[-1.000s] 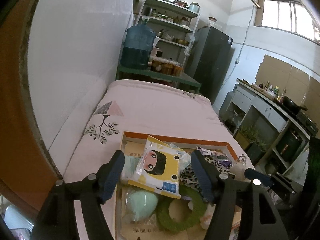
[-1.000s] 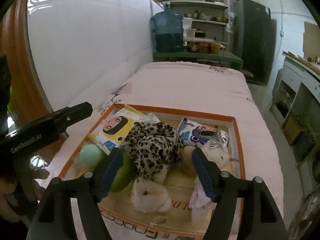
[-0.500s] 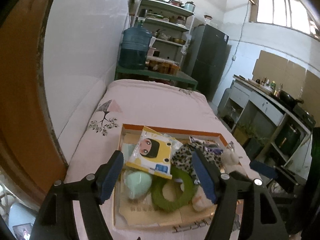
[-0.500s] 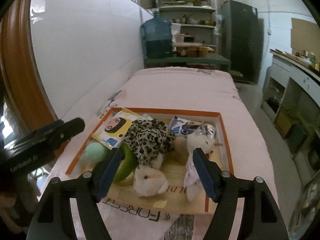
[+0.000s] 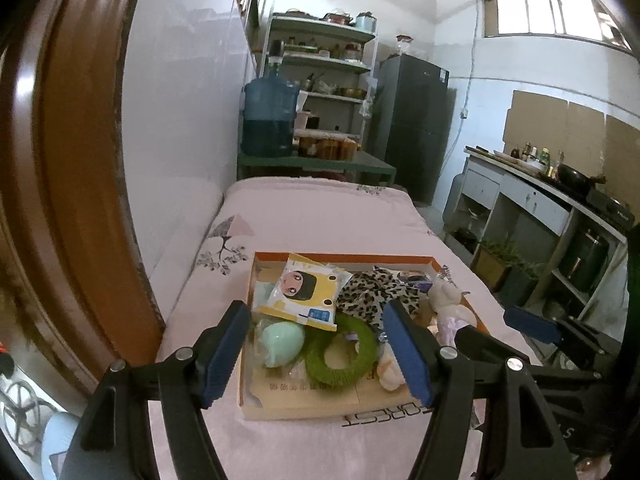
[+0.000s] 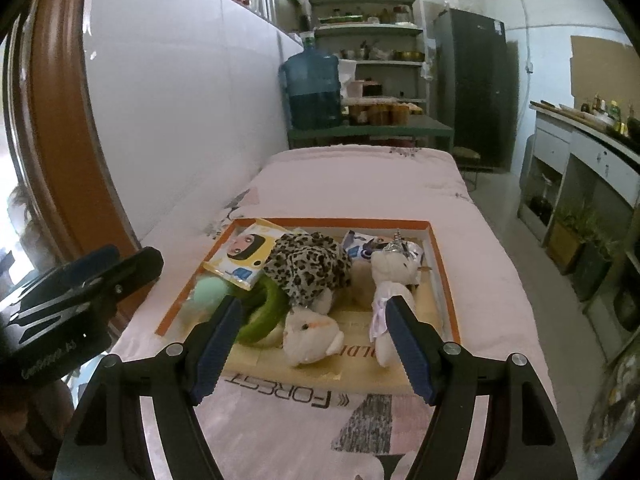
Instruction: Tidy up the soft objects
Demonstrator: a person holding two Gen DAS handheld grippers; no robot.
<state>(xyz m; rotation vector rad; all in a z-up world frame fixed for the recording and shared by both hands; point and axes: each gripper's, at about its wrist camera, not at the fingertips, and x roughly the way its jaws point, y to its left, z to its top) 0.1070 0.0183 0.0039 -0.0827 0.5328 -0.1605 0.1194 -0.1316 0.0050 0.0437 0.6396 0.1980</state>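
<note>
A shallow cardboard box with an orange rim sits on the pink bed. It holds a yellow cartoon tissue pack, a mint egg-shaped toy, a green ring, a leopard-print cloth, a white plush and a white unicorn plush. My left gripper is open and empty, above the box's near edge. My right gripper is open and empty, near the box's front.
The pink quilt stretches away behind the box. A white wall and a brown door frame stand on the left. A blue water jug, shelves and a dark fridge are at the far end. A kitchen counter runs on the right.
Both grippers have pulled back and up from the box, so it looks smaller and its front edge shows. The items inside have not moved.
</note>
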